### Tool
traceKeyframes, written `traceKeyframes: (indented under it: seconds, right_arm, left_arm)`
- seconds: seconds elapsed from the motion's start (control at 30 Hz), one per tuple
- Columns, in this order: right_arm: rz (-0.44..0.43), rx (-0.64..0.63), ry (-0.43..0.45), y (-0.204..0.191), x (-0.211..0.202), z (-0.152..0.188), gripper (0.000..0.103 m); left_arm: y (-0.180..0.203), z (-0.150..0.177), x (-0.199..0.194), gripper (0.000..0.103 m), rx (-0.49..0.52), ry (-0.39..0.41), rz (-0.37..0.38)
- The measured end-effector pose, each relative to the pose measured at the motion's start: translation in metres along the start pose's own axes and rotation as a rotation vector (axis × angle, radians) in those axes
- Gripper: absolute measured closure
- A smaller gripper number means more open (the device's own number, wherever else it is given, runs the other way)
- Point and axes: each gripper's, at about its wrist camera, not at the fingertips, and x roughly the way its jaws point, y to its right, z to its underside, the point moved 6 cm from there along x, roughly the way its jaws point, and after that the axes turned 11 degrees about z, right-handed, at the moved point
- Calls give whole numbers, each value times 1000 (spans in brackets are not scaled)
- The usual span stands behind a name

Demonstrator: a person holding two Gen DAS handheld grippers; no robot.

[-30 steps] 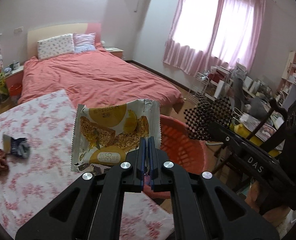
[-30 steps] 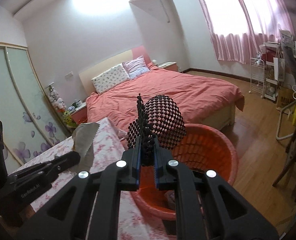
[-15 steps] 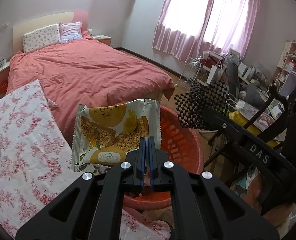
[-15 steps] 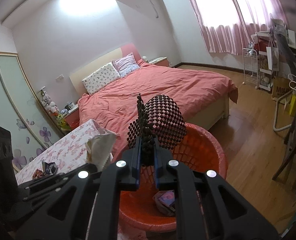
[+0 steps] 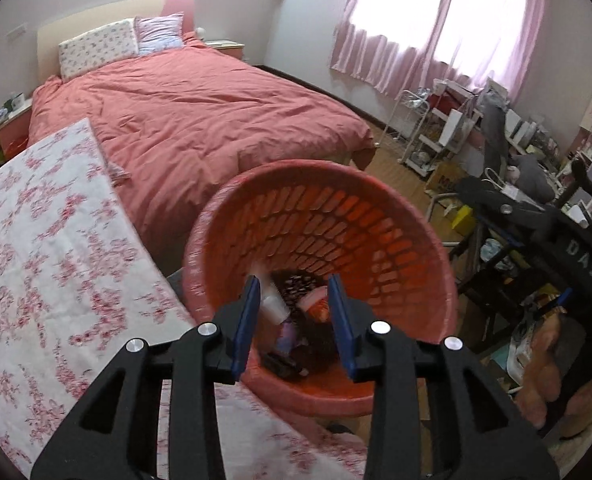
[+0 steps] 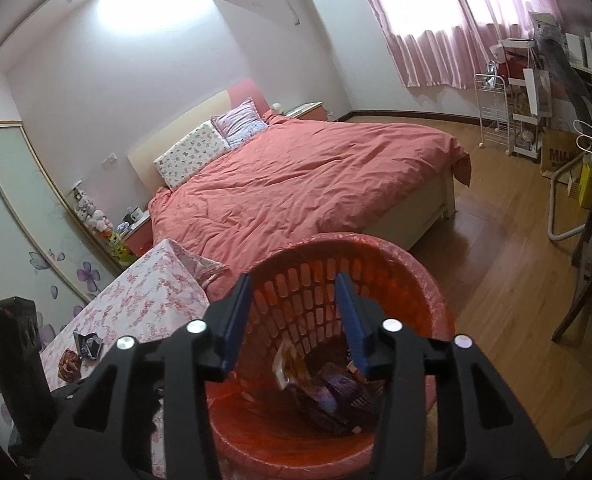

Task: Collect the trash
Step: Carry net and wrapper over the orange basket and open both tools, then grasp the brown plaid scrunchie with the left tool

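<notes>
Left gripper (image 5: 294, 320): jaws opening over the red basket (image 5: 396, 216), nothing pinched between the blue pads; a pale blurred wrapper (image 5: 270, 300) shows just past the left pad, inside the basket.

Right gripper (image 6: 294, 320): jaws opening as well, empty, aimed into the same basket; a yellow-and-white snack wrapper (image 6: 288, 364) sits in the basket's mouth below it (falling or landed, I cannot tell).

Basket: one, standing on the floor against the near right edge of the table (image 6: 148, 300), at the foot of the bed (image 6: 316, 184); a loose heap of packets lies at its bottom, too jumbled to count.

Doing this step well: I would keep both grippers above the rim until the jaws are wide and each wrapper has dropped clear of the pads, then lift straight up, so nothing catches on the rim and spills out.

Trash left on the table: two pieces by the right wrist view, a dark crumpled packet (image 6: 88, 346) and a brown crumpled wrapper (image 6: 69, 364), touching, near the far left edge.

Grippers: two.
</notes>
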Motion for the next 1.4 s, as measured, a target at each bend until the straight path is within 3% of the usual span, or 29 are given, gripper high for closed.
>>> traceKeyframes:
  seconds: [0.3, 0.63, 0.93, 1.13, 1.3, 1.4]
  right_arm:
    - [14, -50, 13, -11, -5, 2, 55]
    - [-2, -130, 12, -51, -11, 12, 54]
    - [-40, -208, -14, -98, -8, 31, 53]
    - [-56, -251, -47, -128, 0, 46, 53]
    - [-71, -285, -64, -150, 4, 56, 53]
    - [-82, -307, -72, -166, 6, 62, 53]
  left_arm:
    - [-50, 6, -32, 56, -34, 29, -129]
    - [-145, 23, -103, 48, -102, 94, -380]
    - [-262, 47, -176, 17, -295, 158, -652]
    - [-306, 51, -180, 12, -435, 170, -647]
    - [-325, 59, -167, 12, -475, 113, -673]
    - [-327, 65, -167, 13, -495, 116, -638]
